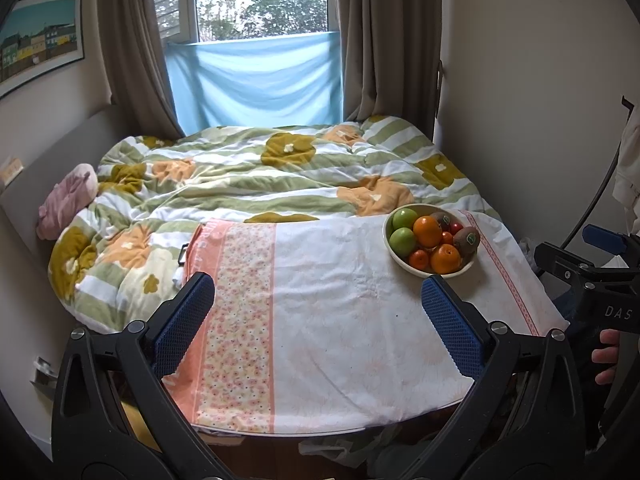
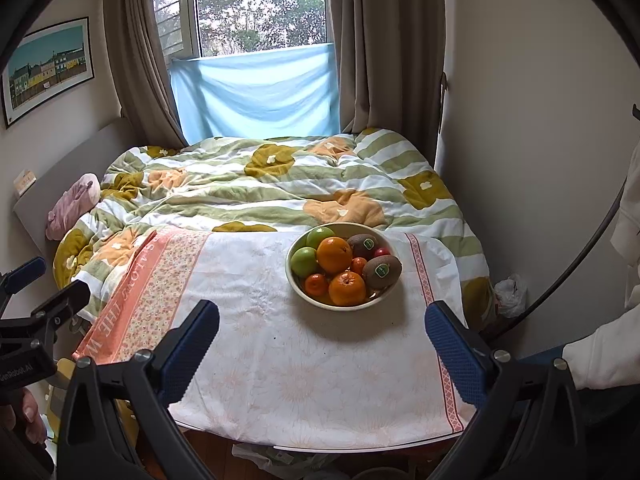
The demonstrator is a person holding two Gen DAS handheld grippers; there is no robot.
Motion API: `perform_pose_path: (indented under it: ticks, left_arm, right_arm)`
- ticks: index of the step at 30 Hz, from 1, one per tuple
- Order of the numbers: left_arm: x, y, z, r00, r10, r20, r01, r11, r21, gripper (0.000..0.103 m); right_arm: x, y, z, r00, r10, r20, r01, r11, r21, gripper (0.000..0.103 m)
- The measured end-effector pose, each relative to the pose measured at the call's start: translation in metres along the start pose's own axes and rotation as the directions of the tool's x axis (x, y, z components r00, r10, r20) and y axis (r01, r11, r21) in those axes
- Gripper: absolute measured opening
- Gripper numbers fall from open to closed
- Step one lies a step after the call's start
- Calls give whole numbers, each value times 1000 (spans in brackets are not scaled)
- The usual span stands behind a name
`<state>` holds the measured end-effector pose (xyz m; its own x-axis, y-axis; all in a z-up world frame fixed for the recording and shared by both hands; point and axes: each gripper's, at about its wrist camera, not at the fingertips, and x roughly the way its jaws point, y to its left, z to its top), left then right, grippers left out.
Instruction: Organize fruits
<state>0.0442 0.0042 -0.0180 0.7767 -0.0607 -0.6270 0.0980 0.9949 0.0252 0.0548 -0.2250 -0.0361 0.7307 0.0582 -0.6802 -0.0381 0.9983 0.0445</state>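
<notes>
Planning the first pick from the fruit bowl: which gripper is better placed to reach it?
Right, probably. The bowl sits nearly centred ahead of the open right gripper; for the left gripper it lies off toward its right finger.

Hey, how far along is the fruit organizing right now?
Nothing looks done yet: every fruit sits piled in the bowl on the cloth-covered table, including green apples, oranges and kiwis. Left gripper and right gripper hover open and empty. All the sorting remains.
</notes>
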Motion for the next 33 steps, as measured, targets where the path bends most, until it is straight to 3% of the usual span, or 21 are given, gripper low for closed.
perform_pose_path:
  ticks: [33]
  left_arm:
    - [18, -10, 20, 1000, -2, 24, 2, 1000, 4, 103]
  right_arm:
    - [3, 1, 3, 1000, -3, 2, 3, 1000, -1, 103]
